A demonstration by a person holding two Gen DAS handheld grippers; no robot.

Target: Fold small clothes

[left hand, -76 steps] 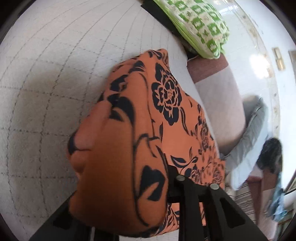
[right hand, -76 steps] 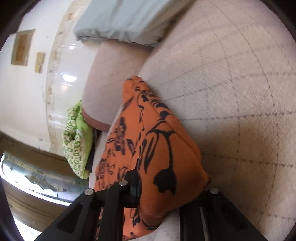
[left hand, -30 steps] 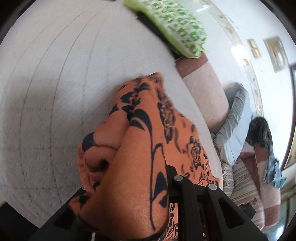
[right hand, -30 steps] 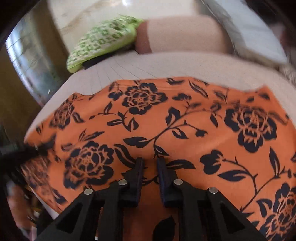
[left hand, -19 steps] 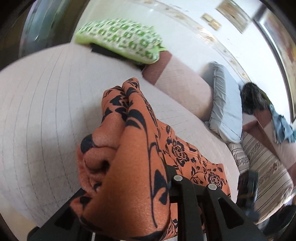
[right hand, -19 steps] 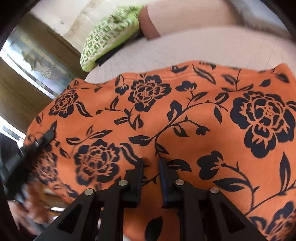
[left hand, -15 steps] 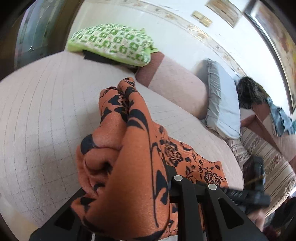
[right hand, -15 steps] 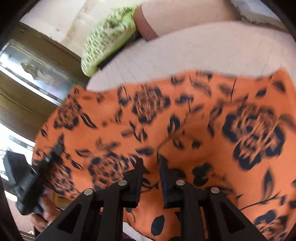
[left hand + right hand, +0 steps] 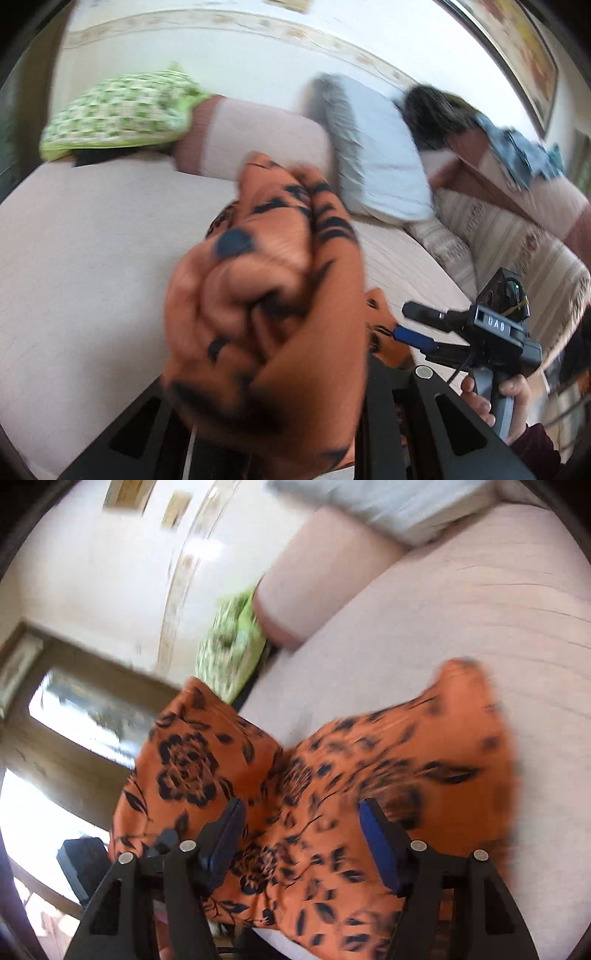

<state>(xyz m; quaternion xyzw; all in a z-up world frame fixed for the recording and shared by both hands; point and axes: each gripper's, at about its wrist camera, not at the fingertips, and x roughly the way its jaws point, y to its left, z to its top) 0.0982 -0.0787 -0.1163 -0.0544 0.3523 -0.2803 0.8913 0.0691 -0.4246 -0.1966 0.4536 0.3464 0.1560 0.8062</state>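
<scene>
An orange cloth with black flowers (image 9: 369, 760) lies partly on the pale quilted seat (image 9: 461, 602). Its left part is lifted (image 9: 184, 760). In the left wrist view a thick bunch of the same cloth (image 9: 266, 332) fills the middle, and my left gripper (image 9: 280, 376) is shut on it, its fingers mostly hidden by the folds. My right gripper (image 9: 301, 816) is opening, its blue pads (image 9: 380, 842) apart and not pressing the cloth that lies beyond them. The left wrist view also shows that right gripper (image 9: 417, 325), held by a hand (image 9: 513, 402).
A green patterned cushion (image 9: 118, 110), a pink bolster (image 9: 251, 144) and a grey pillow (image 9: 373, 155) line the back of the seat. Dark and blue clothes (image 9: 517, 151) hang over a striped sofa (image 9: 517, 243) at the right. A wooden-framed door (image 9: 74, 716) stands left.
My right gripper has let go of the orange cloth and its jaws have spread. My left gripper has risen with the bunched cloth, and both views have rolled.
</scene>
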